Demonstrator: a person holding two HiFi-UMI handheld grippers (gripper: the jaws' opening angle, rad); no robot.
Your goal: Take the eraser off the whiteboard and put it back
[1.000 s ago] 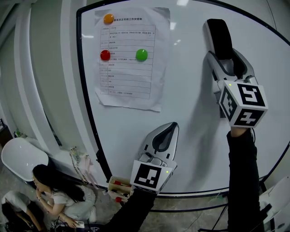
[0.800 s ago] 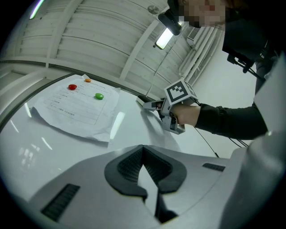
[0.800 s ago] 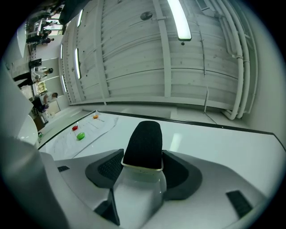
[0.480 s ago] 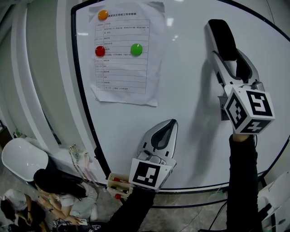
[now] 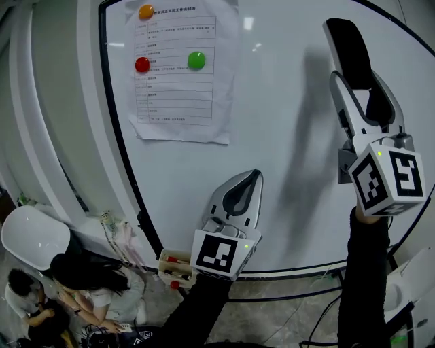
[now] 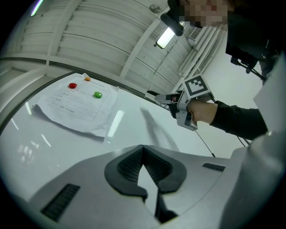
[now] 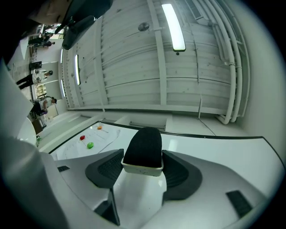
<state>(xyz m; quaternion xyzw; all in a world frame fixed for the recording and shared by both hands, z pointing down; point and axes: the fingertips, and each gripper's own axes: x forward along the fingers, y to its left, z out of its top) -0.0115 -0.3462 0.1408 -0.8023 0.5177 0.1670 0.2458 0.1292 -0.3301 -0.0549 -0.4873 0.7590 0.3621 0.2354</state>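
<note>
A sheet lies on the whiteboard near its upper left corner, with three magnets on it. The eraser sits between the jaws of the right gripper by the upper right edge, and the left gripper is before the middle of the bottom edge

Printed sheet pinned by an orange magnet up top, red magnet and green magnet lower. Down below: small box with red bits, white rounded seat, person sitting on the floor.
</note>
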